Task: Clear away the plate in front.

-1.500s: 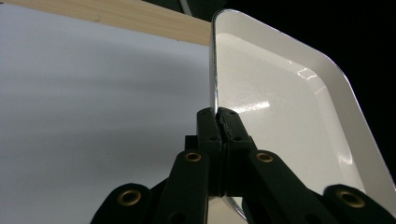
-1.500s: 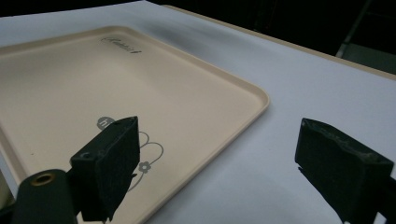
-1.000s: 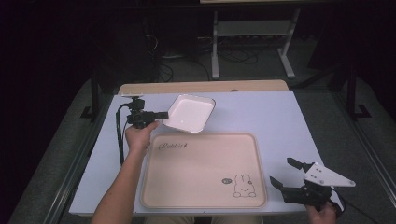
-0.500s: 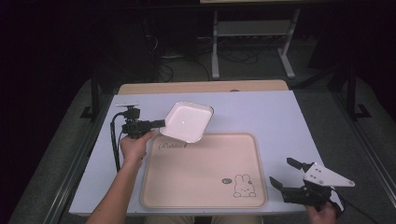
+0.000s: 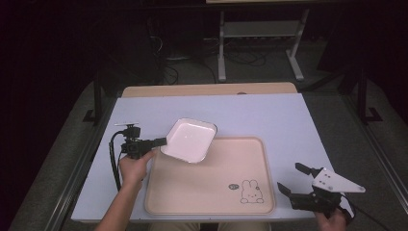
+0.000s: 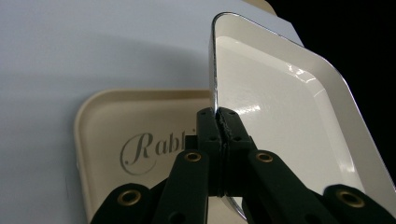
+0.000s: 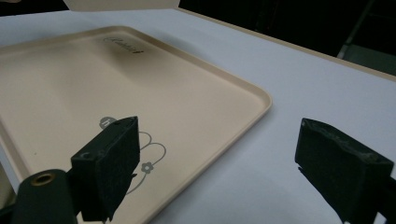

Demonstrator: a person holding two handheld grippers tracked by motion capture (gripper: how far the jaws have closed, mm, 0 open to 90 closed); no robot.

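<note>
A white rectangular dish (image 5: pixel 188 139) with a dark rim hangs tilted over the far left corner of a beige tray (image 5: pixel 211 187) printed with a rabbit. My left gripper (image 5: pixel 163 141) is shut on the dish's left rim. In the left gripper view, the jaws of that gripper (image 6: pixel 218 119) pinch the edge of the dish (image 6: pixel 280 102), with the tray (image 6: pixel 140 112) below. My right gripper (image 5: pixel 292 177) stands open near the table's front right, just right of the tray. Nothing sits between the spread jaws of that gripper (image 7: pixel 224 140), and the tray (image 7: pixel 70 79) lies to the left.
A pale lilac sheet (image 5: pixel 269 115) covers the table, with a wooden strip (image 5: pixel 207 90) along the far edge. Beyond it a metal stand (image 5: pixel 260 38) and cables lie on the dark floor. A black cable (image 5: pixel 114 163) trails from the left gripper.
My left gripper has carried the dish toward the near side and slightly down, from beyond the tray to over its far left corner. The right gripper has stayed still.
</note>
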